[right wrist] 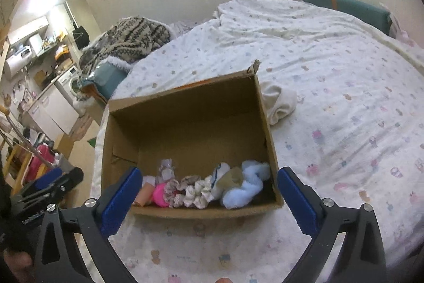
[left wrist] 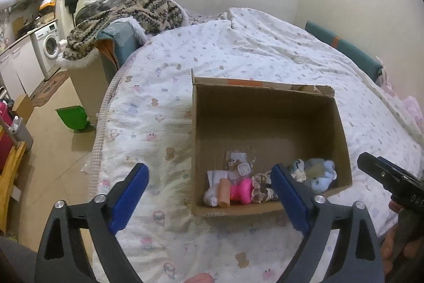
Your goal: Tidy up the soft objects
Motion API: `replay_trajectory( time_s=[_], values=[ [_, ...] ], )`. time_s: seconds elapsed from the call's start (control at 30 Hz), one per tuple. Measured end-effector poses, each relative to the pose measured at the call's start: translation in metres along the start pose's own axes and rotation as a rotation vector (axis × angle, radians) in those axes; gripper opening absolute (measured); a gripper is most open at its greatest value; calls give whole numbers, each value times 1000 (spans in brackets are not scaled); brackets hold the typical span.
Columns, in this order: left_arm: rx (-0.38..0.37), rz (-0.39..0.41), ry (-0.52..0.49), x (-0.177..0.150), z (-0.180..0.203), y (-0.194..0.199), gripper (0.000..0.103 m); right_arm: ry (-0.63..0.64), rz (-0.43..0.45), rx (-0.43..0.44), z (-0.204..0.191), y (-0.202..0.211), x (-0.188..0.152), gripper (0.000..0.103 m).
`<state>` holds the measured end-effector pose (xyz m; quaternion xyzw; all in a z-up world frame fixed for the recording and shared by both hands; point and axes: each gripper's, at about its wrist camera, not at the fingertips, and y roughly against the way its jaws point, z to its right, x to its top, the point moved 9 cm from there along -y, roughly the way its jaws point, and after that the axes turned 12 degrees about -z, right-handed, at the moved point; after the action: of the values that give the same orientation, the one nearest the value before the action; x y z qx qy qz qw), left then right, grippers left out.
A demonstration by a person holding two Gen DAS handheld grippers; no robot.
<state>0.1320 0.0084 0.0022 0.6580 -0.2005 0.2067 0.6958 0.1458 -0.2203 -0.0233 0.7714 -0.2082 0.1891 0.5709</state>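
Observation:
An open cardboard box [left wrist: 265, 97] [right wrist: 185, 108] sits on the bed. Along its near wall lie soft things: a pink toy [left wrist: 241, 192] [right wrist: 159, 194], a peach roll [left wrist: 224, 191], frilly scrunchies [right wrist: 190, 190], a pale blue plush [left wrist: 322, 174] [right wrist: 246, 184] and small packets [left wrist: 238, 163]. My left gripper [left wrist: 209, 192] is open and empty, above the box's near left corner. My right gripper [right wrist: 209, 192] is open and empty, just in front of the box's near wall. A cream cloth [right wrist: 278, 102] lies on the bed, right of the box.
The bed has a white patterned quilt [left wrist: 238, 49] and a teal headboard [left wrist: 344, 49]. A knitted blanket [left wrist: 127, 15] is piled on a chair to the left. On the floor are a green dustpan [left wrist: 73, 118], a washing machine [left wrist: 47, 47] and cabinets.

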Motion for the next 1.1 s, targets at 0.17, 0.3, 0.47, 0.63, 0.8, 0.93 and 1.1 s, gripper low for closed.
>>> replay_trajectory(
  time_s=[0.17, 0.3, 0.47, 0.63, 0.8, 0.93, 1.1],
  values=[
    [1, 6, 0, -13, -5, 14, 102, 22, 12, -27, -2, 12, -11, 103],
    [22, -9, -1, -23, -7, 20, 102, 16, 12, -34, -2, 19, -20, 103],
    [32, 1, -22, -33, -6, 33, 102, 29, 23, -59, -4, 27, -30, 103],
    [39, 12, -40, -38, -4, 42, 102, 44, 26, -80, -7, 30, -36, 103],
    [66, 36, -49, -42, -4, 46, 102, 39, 22, -97, -7, 28, -42, 103],
    [50, 28, -1, -41, -11, 39, 102, 47, 21, -115, -7, 21, -43, 103],
    [36, 4, 29, -42, -16, 28, 102, 67, 11, -141, -8, 11, -43, 103]
  ],
)
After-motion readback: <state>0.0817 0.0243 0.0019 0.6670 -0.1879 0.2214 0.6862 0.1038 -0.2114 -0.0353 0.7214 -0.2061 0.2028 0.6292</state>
